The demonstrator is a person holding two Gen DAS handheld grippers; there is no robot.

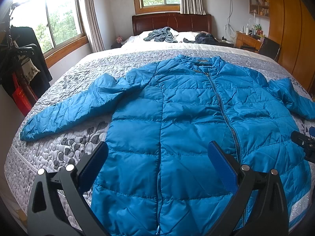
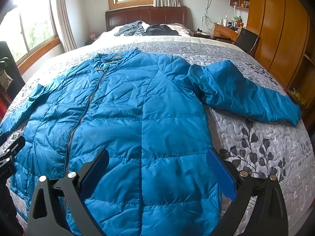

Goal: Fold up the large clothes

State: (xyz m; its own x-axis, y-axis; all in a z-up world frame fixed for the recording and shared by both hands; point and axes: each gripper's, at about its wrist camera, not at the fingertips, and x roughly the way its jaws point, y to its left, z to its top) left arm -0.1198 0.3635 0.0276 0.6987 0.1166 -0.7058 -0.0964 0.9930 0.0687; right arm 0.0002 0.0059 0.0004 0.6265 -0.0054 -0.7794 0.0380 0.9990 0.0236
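The blue jacket [image 1: 177,129] lies flat on the bed [image 1: 65,149], front up, zipped, its long axis running from the hem at six o'clock to the collar at twelve, towards the headboard [image 2: 145,15]. The quilted fabric is puffy and creased. One sleeve [image 1: 69,108] angles out to eight o'clock, the other [image 2: 250,92] to four. The left gripper [image 1: 157,161] hovers spread wide over the hem, and the right gripper [image 2: 157,167] is spread too, grasping nothing.

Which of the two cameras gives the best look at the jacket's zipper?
The left wrist view: the zipper runs unobstructed from collar to hem. In the right wrist view the zipper shows too, but its lower end disappears behind the right gripper.
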